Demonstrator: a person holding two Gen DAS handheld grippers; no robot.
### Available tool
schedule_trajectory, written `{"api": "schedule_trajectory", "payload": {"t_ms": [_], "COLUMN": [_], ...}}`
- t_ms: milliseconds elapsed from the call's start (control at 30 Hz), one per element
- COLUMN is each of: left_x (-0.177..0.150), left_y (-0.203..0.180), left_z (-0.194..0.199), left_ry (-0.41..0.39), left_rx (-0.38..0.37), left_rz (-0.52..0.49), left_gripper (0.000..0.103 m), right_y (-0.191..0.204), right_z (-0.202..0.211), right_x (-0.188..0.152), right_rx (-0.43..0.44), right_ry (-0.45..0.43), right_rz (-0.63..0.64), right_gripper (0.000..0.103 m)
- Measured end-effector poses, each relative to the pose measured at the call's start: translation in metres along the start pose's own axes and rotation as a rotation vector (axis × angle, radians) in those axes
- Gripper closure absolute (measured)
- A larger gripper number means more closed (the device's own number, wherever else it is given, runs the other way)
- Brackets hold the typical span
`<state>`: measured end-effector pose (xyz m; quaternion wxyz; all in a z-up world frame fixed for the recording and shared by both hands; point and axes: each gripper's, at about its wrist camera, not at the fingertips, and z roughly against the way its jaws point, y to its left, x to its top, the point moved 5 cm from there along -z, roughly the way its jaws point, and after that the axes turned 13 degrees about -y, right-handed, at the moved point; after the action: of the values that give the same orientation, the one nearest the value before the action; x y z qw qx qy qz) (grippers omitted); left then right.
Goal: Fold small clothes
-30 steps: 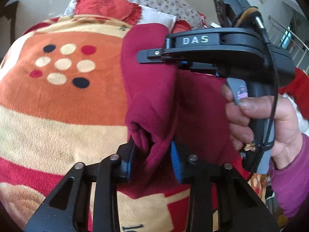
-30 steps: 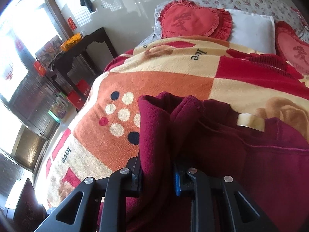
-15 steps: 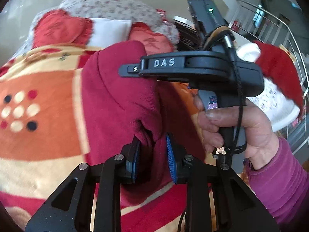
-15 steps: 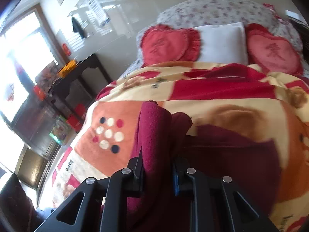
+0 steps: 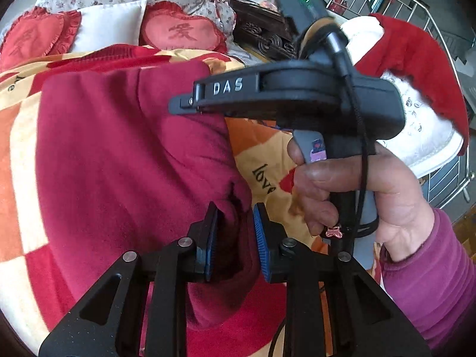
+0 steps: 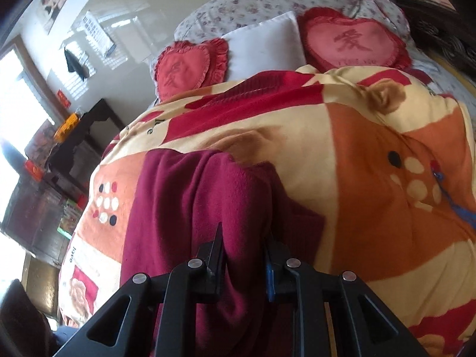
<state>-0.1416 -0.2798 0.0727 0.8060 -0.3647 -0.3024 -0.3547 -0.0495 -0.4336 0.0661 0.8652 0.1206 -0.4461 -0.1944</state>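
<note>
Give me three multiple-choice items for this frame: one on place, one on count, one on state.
1. Where does the maroon garment lie?
A. on the patterned blanket
B. on a chair
C. on the floor

2. How many heart-shaped cushions are at the head of the bed?
A. one
B. two
C. four

3. What is the left gripper doing?
A. hanging open and empty
B. pinching maroon fabric
C. holding a pillow

Key: 1 A, blanket shows all around the garment; 2 B, one heart-shaped cushion on each side of the white pillow; 3 B, cloth sits between its pads.
</note>
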Motion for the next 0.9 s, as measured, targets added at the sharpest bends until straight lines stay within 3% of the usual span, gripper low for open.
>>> {"api": "schedule_trajectory", "payload": {"t_ms": [167,233,267,300,367,433,567,667,700,800,900], "left_x": [0.002,-0.002,-0.006,-0.008,-0.010,-0.007,-0.003,-0.013,-0.017,-0.038,-0.045], "left_y": [-0.003,-0.001,0.000,0.001,0.001,0.003,0.029,0.062,0.070,0.086,0.089], "left_z": [-0.006,-0.009,-0.006,0.000,0.019,0.042,0.069,0.057,0.051,0.032,0.027], "left_ry": [-0.016,0.014,0.048,0.073,0.066,0.016,-0.080,-0.035,-0.017,0.054,0.057], "left_rx": [0.037,0.052,0.050,0.038,0.023,0.032,0.119,0.241,0.259,0.309,0.302], "left_rz": [-0.004,0.004,0.013,0.022,0.008,-0.034,-0.055,-0.009,0.003,0.014,0.007], "left_gripper": [0.079,0.067,0.059,0.059,0.053,0.048,0.041,0.041,0.041,0.041,0.039], "right_y": [-0.002,-0.002,-0.002,-0.003,-0.013,-0.021,-0.009,0.017,0.023,0.016,-0.010], "right_z": [-0.010,-0.022,-0.022,-0.018,-0.006,0.016,0.054,0.061,0.060,0.044,0.042], "right_x": [0.002,-0.005,-0.008,-0.008,-0.007,-0.007,-0.017,-0.033,-0.041,-0.067,-0.086], "right_rx": [-0.008,-0.024,-0.033,-0.038,-0.073,-0.088,-0.012,0.005,0.001,-0.124,-0.105], "right_ry": [-0.011,-0.001,-0.014,-0.026,-0.041,-0.073,-0.104,-0.091,-0.079,-0.022,-0.005], "right_rz": [0.031,0.081,0.104,0.103,0.072,0.026,-0.024,0.054,0.086,0.159,0.026], "right_gripper": [0.084,0.083,0.077,0.066,0.057,0.057,0.057,0.058,0.066,0.071,0.071]}}
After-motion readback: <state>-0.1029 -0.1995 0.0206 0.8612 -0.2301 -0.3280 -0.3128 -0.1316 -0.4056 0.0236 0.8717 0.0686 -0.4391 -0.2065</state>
